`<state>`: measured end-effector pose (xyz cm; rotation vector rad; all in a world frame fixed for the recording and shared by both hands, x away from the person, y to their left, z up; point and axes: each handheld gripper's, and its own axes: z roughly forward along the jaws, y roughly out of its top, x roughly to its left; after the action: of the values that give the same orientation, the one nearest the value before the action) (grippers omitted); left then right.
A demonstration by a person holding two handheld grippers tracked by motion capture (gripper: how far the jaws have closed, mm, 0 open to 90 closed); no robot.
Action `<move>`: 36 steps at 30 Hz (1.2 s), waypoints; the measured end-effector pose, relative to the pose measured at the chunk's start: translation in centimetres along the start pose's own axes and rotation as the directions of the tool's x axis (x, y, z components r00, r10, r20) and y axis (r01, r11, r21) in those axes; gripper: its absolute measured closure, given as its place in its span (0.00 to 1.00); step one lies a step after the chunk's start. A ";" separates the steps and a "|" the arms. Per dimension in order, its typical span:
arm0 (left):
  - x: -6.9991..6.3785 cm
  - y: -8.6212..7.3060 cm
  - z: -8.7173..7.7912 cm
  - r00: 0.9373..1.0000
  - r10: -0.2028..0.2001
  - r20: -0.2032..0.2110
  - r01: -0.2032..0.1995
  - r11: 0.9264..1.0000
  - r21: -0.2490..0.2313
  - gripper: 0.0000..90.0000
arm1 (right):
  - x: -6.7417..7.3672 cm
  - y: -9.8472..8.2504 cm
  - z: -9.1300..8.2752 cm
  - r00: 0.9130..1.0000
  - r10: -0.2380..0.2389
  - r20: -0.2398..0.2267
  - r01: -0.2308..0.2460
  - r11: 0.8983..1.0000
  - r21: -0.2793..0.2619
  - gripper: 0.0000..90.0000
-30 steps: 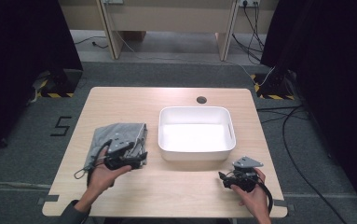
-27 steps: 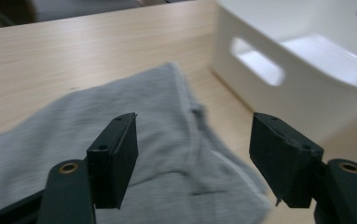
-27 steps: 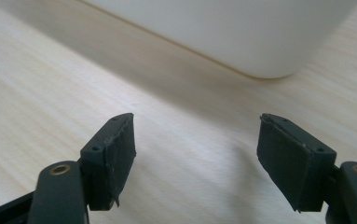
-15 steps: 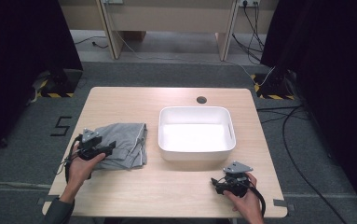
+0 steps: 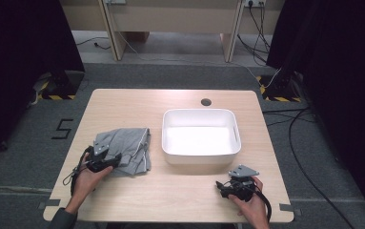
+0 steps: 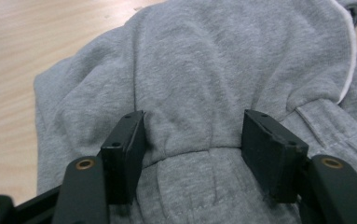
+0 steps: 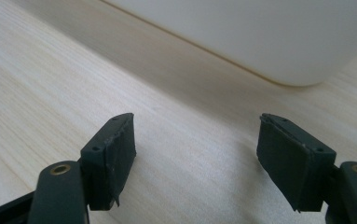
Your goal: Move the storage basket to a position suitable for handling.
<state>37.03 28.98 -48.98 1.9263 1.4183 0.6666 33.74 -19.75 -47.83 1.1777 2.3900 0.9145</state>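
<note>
Left gripper point(image 5: 105, 162) lowered, jaws closing astride grey garment point(image 6: 204, 93)

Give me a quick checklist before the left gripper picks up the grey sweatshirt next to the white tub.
1. Left gripper on the grey sweatshirt: ok, a fold lies between its jaws.
2. Grip closed on the fabric: not ok, the jaws have just been closing, but gaps remain beside the pads.
3. White tub free to receive it: ok, nothing lies inside.
4. Right gripper out of the way: ok, open over bare table, near the tub's front wall.
5. Whole garment will lift together: cannot tell, it is bunched.
</note>
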 end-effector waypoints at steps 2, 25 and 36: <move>-0.3 -0.5 -0.5 1.000 0.006 0.009 -0.006 1.000 -0.006 0.44 | 0.1 0.1 0.0 1.000 -0.014 -0.009 0.014 1.000 -0.011 0.32; -5.7 -4.8 -6.4 0.987 0.114 0.111 -0.112 0.993 -0.020 0.45 | 1.7 1.7 1.2 0.999 -0.039 -0.034 0.037 0.998 -0.054 0.32; -6.2 -5.3 -7.2 0.982 0.132 0.133 -0.132 0.991 -0.011 0.45 | 2.5 3.9 3.6 0.998 -0.027 -0.058 0.022 0.996 -0.082 0.33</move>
<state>26.69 25.56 -48.31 2.0369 1.2156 0.5870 36.48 -14.55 -47.87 1.1040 2.3836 1.0422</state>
